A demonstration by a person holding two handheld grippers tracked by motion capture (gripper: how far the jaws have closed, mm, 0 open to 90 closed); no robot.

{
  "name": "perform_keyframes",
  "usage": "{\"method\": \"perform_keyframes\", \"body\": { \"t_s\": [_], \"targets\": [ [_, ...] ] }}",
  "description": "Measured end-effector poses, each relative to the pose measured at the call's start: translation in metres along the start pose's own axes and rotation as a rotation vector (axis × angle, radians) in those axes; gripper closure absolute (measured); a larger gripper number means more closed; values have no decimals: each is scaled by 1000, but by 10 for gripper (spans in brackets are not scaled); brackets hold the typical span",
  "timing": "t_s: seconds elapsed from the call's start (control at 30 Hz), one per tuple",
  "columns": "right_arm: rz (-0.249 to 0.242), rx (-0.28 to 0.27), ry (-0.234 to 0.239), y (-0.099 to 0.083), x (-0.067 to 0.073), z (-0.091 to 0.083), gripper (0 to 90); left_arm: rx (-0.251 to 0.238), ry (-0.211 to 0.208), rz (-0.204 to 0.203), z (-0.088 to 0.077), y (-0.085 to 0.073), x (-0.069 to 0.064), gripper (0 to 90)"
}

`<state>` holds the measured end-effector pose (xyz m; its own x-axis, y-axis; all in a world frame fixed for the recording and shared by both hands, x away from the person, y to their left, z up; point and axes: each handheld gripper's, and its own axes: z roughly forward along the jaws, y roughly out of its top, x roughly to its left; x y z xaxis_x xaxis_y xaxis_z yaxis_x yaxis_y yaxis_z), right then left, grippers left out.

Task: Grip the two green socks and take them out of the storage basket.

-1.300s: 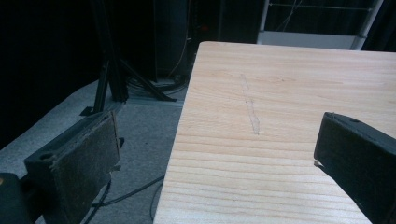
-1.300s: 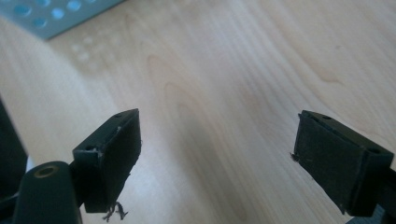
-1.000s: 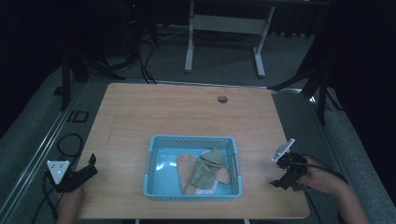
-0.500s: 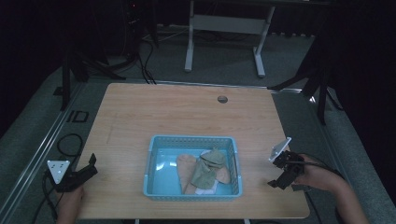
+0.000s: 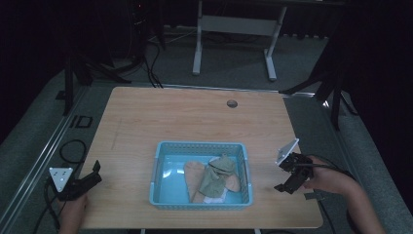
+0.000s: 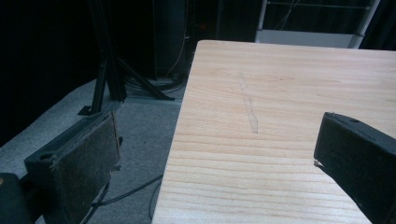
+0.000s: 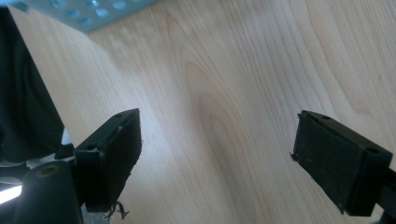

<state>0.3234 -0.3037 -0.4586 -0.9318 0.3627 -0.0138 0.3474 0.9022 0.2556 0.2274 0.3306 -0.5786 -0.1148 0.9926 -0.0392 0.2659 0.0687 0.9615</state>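
Both the left tongs (image 5: 92, 171) and right tongs (image 5: 281, 186) are held wide and empty beside the basket (image 5: 160, 161), so a reach for the cloths (image 5: 210, 179) is judged next.

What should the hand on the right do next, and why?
Probably swing the right gripper left and up over the blue basket, toward the crumpled cloths in it. Its jaws stand wide open with nothing between them, it sits beside the basket wall, and the cloths lie nearer to it than to the left gripper.
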Motion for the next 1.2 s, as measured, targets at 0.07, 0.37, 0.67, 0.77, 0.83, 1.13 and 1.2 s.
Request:
{"method": "perform_keyframes", "body": {
  "t_s": [0.07,0.37,0.67,0.77,0.83,1.13,1.2],
  "targets": [
    [-9,-4,7,7,1,-1,164,-2,1,-2,0,0,0,4],
    [-63,-41,12,36,6,-6,164,-4,0,-2,0,0,0,4],
    [-106,-30,14,64,12,-8,169,-6,-4,0,0,0,0,4],
    [-120,-35,20,74,14,-7,169,-6,-3,0,-1,0,0,4],
    [-134,-36,25,80,15,-4,170,-5,-4,-4,0,0,0,4],
    [-173,-47,46,104,20,8,170,-7,-5,-4,-1,0,1,4],
    [-196,-42,50,113,22,14,170,-7,-7,-5,-1,0,1,4]
  ]
}}
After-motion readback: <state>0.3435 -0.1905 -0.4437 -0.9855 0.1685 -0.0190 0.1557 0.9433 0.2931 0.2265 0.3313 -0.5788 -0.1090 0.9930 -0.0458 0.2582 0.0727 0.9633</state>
